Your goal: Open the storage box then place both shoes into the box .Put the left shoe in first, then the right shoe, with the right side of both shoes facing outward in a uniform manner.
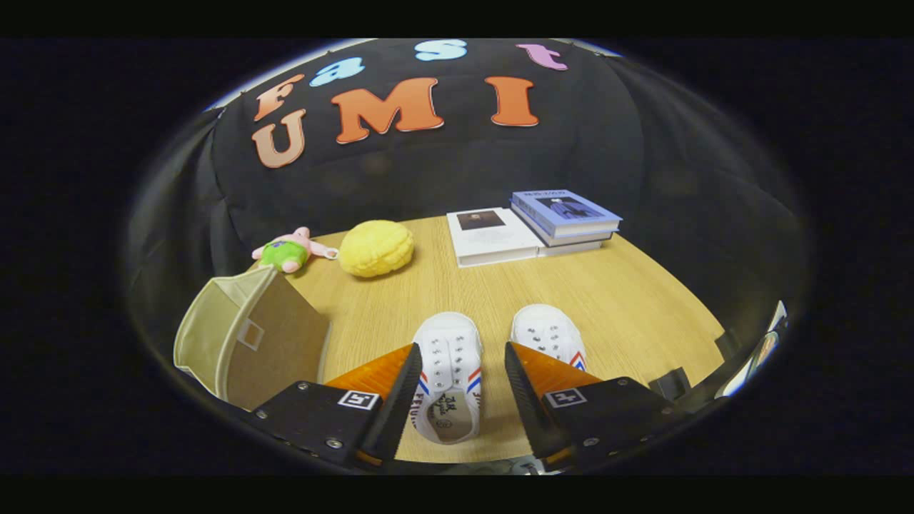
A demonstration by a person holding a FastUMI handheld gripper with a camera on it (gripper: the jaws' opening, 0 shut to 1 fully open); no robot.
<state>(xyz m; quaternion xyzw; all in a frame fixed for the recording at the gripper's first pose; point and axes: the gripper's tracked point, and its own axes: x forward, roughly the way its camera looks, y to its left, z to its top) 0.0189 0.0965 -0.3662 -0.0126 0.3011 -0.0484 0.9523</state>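
**Claw straddles first shoe**

Lower centre: the gripper stands spread, touching nothing, either side of the left shoe; the right shoe sits just right. Both look light, soft canvas, best pinched across the collar. The storage box waits lower left, its opening turned away.

A cloth-walled recording booth with a wooden table.

White shoes with red-blue stripes, beige storage box, yellow plush
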